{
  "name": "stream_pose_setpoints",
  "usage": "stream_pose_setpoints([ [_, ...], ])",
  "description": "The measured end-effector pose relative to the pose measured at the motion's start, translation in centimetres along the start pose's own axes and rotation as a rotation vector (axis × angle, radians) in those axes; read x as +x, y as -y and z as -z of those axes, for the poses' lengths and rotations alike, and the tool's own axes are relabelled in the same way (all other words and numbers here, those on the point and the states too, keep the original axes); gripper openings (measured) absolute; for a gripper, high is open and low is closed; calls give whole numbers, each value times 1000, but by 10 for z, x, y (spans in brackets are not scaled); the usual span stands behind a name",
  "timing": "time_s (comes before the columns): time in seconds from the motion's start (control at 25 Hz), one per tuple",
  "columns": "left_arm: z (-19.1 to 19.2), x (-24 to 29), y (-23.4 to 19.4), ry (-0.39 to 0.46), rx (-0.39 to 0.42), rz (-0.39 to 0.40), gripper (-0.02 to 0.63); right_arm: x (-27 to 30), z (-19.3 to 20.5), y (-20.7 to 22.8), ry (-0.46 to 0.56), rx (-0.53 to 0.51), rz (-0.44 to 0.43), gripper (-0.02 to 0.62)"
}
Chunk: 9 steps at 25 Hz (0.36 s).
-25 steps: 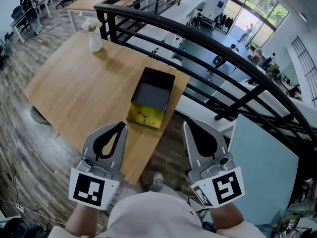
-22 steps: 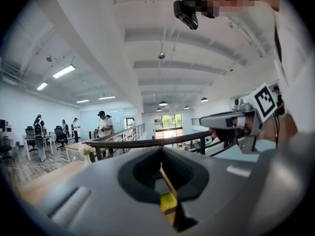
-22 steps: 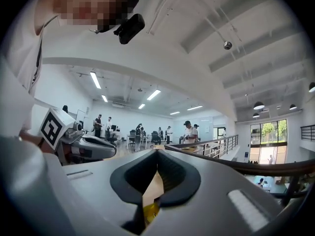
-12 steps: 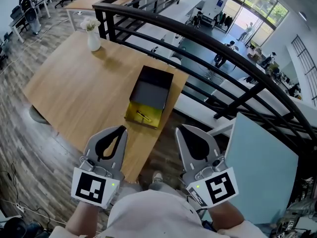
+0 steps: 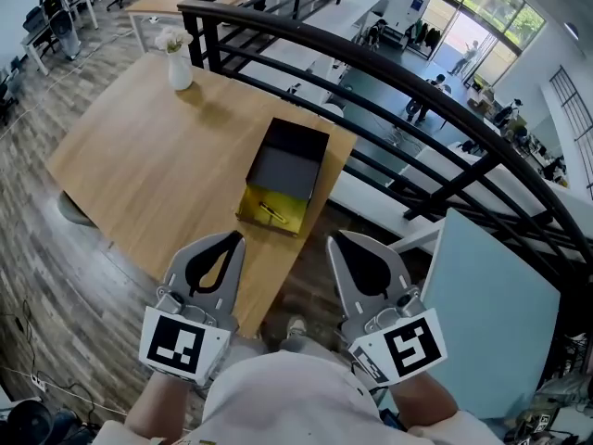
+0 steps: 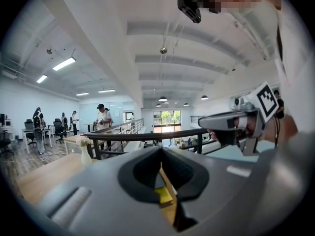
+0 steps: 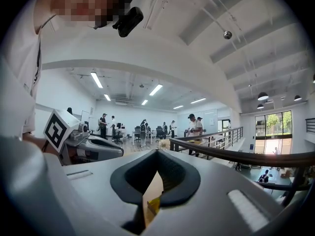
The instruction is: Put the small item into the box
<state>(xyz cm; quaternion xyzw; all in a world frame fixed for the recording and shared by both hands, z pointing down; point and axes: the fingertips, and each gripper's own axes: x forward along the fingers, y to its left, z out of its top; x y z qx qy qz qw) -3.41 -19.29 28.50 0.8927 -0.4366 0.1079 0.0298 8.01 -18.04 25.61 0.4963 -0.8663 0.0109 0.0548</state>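
Right gripper point(image 5: 335, 242) has slid inward toward left gripper point(image 5: 235, 237) vs 1 s ago; box point(image 5: 289, 165) hasn't shifted on table point(image 5: 139, 165). Small item point(image 5: 271, 213): thin dark stick, lying diagonal in box's yellow front section. I see both claws pinched together, holding nothing, over near table edge, apart from box.

The right gripper point(image 5: 335, 242) moves to the left and a little lower in the head view, so it is now nearer to the left gripper point(image 5: 237, 239) than one second ago. The left gripper shifts only slightly to the right. The table point(image 5: 139, 156) and the box point(image 5: 287, 163) sit a little higher in that view.
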Motion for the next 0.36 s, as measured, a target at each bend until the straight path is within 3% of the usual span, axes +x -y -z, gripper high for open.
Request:
stream_pose_setpoints([
  [0.36,2,-4,0,-4,3,-3,2,-1,0,-7,-1,15,-13,0],
])
